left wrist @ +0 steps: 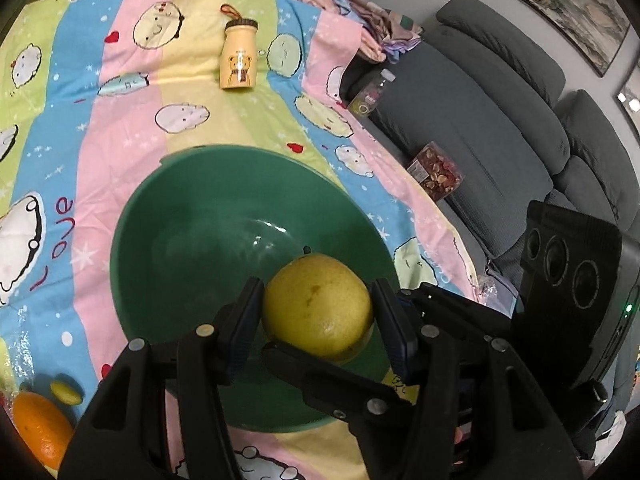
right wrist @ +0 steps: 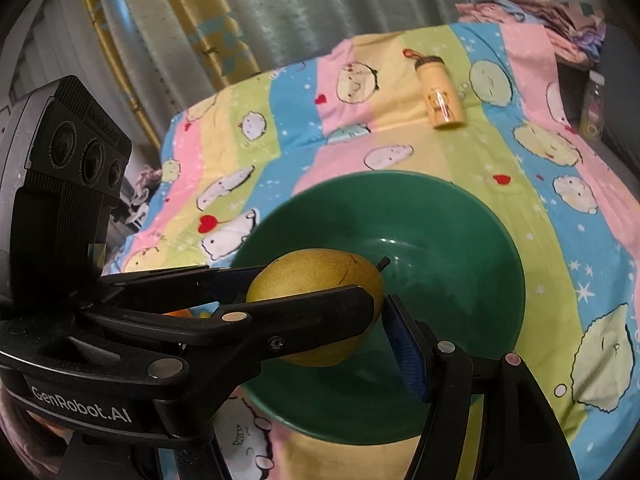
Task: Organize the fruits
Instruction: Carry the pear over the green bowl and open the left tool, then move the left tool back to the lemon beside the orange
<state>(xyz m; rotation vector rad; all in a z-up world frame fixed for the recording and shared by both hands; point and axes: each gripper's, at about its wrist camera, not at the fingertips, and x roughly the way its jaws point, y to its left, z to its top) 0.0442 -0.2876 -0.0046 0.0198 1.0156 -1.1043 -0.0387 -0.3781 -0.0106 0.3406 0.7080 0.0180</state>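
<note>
A yellow pear (left wrist: 316, 304) (right wrist: 320, 272) hangs over the near side of an empty green bowl (left wrist: 160, 200) (right wrist: 492, 232) on the striped cartoon cloth. My left gripper (left wrist: 318, 308) is shut on the pear, one pad on each flank. My right gripper (right wrist: 320, 312) comes in from the right and is shut on the same pear lengthwise. Its blue pad (right wrist: 400, 340) meets the stem end. Its other finger (left wrist: 320, 376) lies against the pear's lower end and is hidden in the right wrist view by the left gripper. An orange (left wrist: 40, 428) and a small yellow fruit (left wrist: 66, 392) lie at the near left.
A yellow bear-print bottle (left wrist: 238, 60) (right wrist: 442, 96) lies on the cloth beyond the bowl. A grey sofa (left wrist: 500, 140) at the right holds a snack box (left wrist: 436, 172) and a clear bottle (left wrist: 372, 92). Folded clothes (left wrist: 352, 12) sit at the far corner. Curtains (right wrist: 280, 12) hang behind.
</note>
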